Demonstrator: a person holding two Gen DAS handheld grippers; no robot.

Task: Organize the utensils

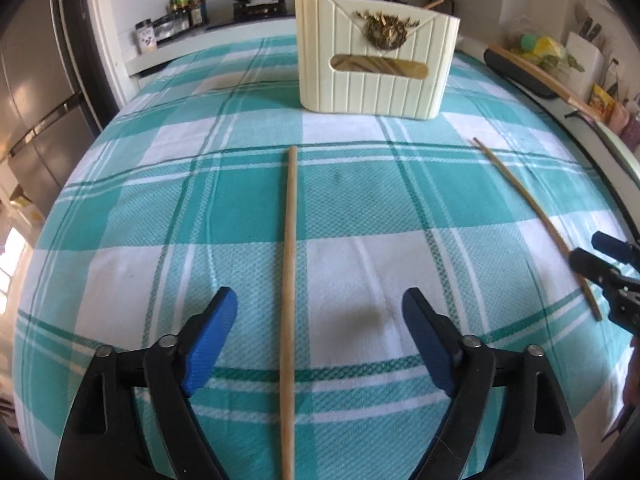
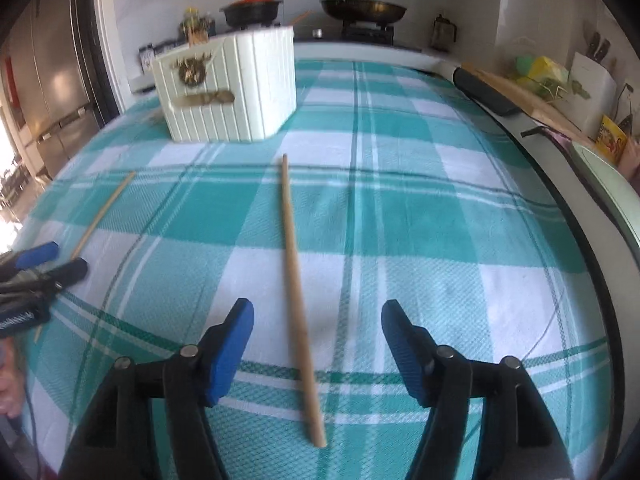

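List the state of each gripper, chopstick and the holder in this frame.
left gripper: open, straddling a chopstick
right gripper: open, straddling the other
left chopstick: flat on the cloth
right chopstick: flat on the cloth
utensil holder: upright, chopsticks inside

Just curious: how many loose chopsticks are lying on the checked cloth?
2: one chopstick between the left claw tips, another between the right claw tips. More stand inside the cream holder.
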